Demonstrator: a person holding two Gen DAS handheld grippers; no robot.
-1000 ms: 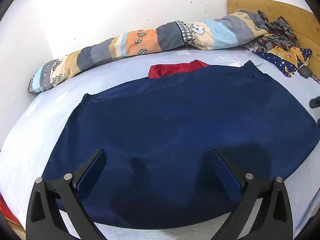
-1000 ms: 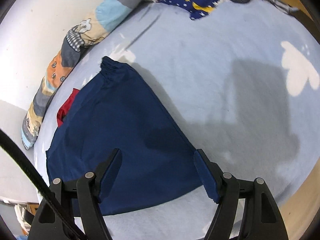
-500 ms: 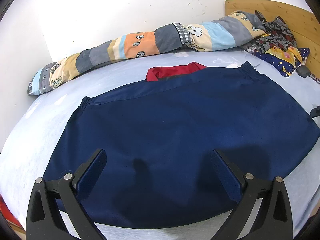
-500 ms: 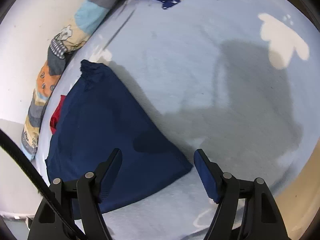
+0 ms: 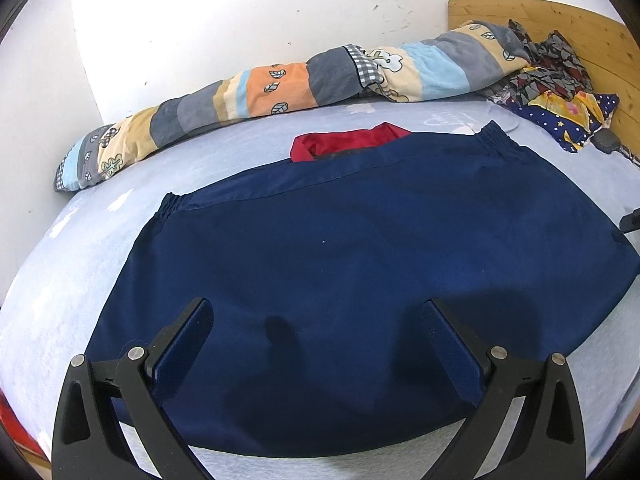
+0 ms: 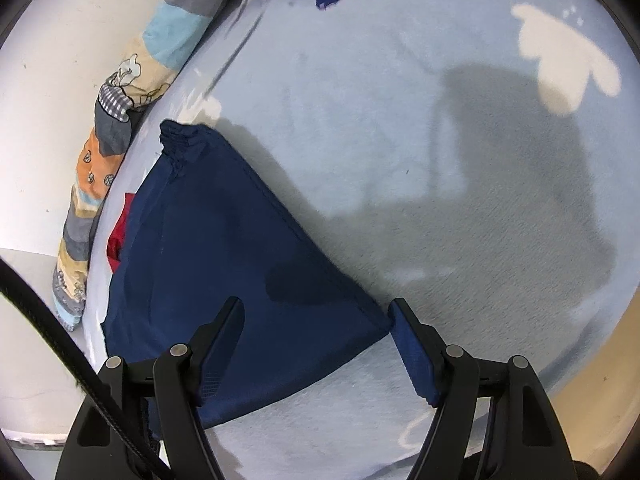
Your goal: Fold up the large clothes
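A large navy blue garment with an elastic waistband lies spread flat on the light blue bed. It also shows in the right wrist view. A red cloth peeks out behind its far edge. My left gripper is open and empty, hovering over the garment's near middle. My right gripper is open and empty, its jaws standing on either side of the garment's near right corner.
A long patchwork bolster lies along the white wall. Patterned clothes are piled by the wooden headboard. The light blue sheet stretches to the right of the garment. A black cable crosses the right wrist view.
The right gripper has moved back toward the garment's near right corner and lower over it. The left gripper has stayed almost still over the garment.
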